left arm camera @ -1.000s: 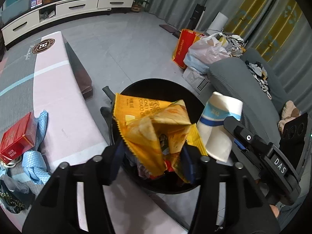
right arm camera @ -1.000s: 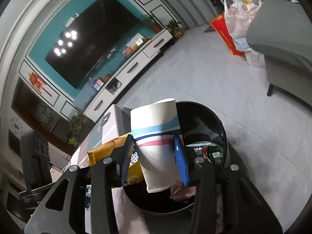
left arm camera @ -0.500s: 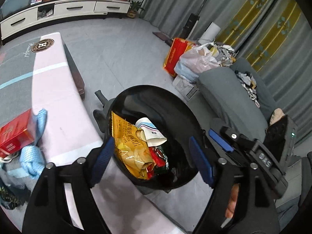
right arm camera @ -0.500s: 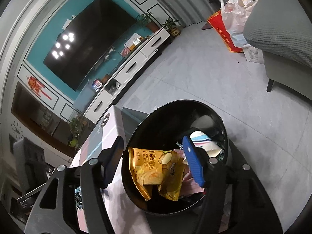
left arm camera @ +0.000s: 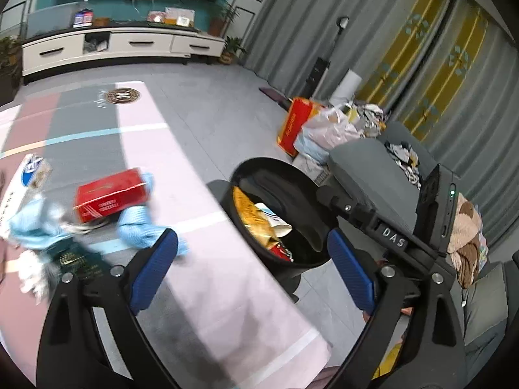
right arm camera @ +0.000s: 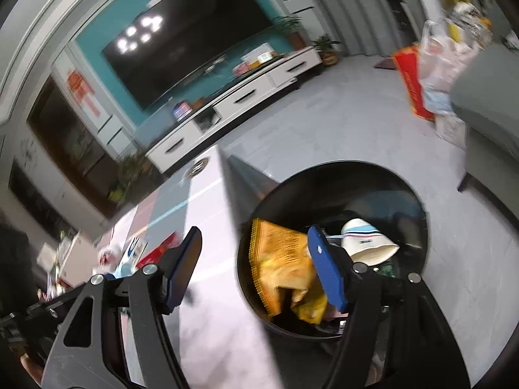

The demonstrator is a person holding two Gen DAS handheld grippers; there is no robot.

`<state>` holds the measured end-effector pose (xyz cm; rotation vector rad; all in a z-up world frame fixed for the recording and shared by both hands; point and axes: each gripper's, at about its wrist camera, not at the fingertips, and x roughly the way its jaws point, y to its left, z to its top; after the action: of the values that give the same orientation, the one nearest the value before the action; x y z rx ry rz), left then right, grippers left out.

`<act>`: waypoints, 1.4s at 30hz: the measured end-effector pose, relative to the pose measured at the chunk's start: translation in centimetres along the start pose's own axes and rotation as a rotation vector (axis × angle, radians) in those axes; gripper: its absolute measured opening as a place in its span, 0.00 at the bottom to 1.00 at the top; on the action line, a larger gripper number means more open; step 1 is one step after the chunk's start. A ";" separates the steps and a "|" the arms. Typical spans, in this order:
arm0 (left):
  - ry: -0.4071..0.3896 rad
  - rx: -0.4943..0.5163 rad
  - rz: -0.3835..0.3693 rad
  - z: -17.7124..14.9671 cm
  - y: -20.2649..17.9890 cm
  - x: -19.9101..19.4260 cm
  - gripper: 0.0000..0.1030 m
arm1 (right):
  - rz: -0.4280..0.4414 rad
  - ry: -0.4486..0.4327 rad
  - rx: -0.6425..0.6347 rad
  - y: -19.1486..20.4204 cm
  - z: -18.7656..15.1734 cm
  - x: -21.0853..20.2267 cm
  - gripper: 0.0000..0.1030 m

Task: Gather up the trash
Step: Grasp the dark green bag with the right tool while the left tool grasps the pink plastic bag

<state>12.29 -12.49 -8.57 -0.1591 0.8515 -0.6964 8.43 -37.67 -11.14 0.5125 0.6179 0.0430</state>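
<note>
Trash, a bag (right arm camera: pixel 279 259) and cup (right arm camera: pixel 366 243), lies in the bin (left arm camera: pixel 259 168); both tongs (left arm camera: pixel 256 269) (right arm camera: pixel 256 265) are opening, empty, so next comes bench (left arm camera: pixel 207 285) litter like the red box (left arm camera: pixel 110 194).

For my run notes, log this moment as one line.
left hand-held gripper: opening, empty | right hand-held gripper: opening, empty | yellow snack bag, paper cup: in black bin

Wrapper (right arm camera: pixel 282 259) and cup (right arm camera: pixel 366 243) in bin (right arm camera: pixel 418 201) beside table (right arm camera: pixel 211 324)
</note>
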 end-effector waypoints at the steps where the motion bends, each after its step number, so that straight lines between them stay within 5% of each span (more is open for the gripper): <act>1: -0.011 -0.004 0.007 -0.1 0.6 -0.7 0.91 | 0.006 0.005 -0.022 0.7 -0.2 0.2 0.65; 11: -0.143 -0.091 0.216 -2.5 9.9 -9.7 0.91 | 0.169 0.116 -0.292 10.4 -3.4 2.9 0.66; 17: -0.200 -0.260 0.365 -3.9 18.1 -13.6 0.91 | 0.204 0.218 -0.405 15.6 -6.5 6.1 0.66; 25: -0.185 -0.439 0.364 -5.6 25.1 -14.8 0.91 | 0.230 0.284 -0.445 19.9 -8.9 9.5 0.72; 40: -0.058 -0.392 0.371 -4.8 26.4 -8.6 0.90 | 0.195 0.308 -0.373 20.9 -9.0 14.2 0.72; 42: -0.052 -0.396 0.367 -5.0 26.5 -8.5 0.78 | 0.206 0.322 -0.372 20.9 -9.1 14.5 0.72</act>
<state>18.00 13.87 -16.96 -0.3637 0.9314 -0.1747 17.53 -12.59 -15.44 0.2050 0.8473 0.4344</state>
